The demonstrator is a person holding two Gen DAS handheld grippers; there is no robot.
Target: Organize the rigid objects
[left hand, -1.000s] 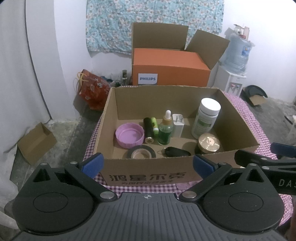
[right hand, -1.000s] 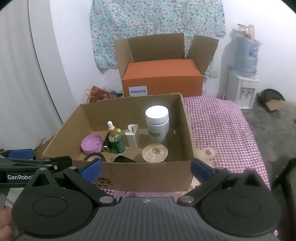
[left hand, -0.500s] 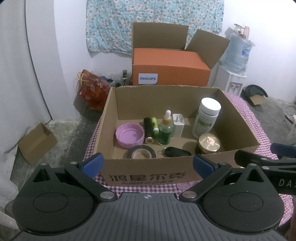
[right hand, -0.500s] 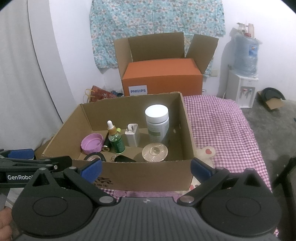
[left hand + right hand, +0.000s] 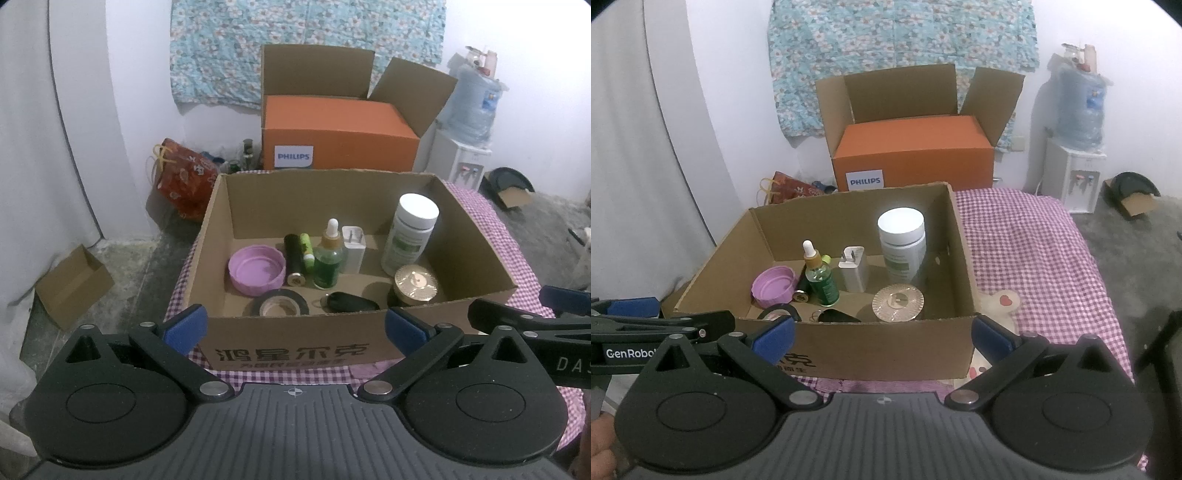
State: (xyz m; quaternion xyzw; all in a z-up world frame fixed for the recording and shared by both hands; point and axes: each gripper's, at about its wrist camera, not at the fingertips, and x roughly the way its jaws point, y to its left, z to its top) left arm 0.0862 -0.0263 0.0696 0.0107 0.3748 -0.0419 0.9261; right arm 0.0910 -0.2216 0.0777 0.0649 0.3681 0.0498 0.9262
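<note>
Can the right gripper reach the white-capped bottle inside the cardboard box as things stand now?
Probably yes. The right gripper is open and empty in front of the cardboard box, whose top is open. The white-capped bottle stands upright near the right wall; only the front wall must be cleared from above.

Both tongs, left (image 5: pixel 295 325) and right (image 5: pixel 882 336), are held level side by side, jaws spread wide, empty.

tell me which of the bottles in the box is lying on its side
The black cylindrical bottle, lying flat between the purple lid and the green dropper bottle. The dropper bottle and white-capped bottle stand upright.
</note>
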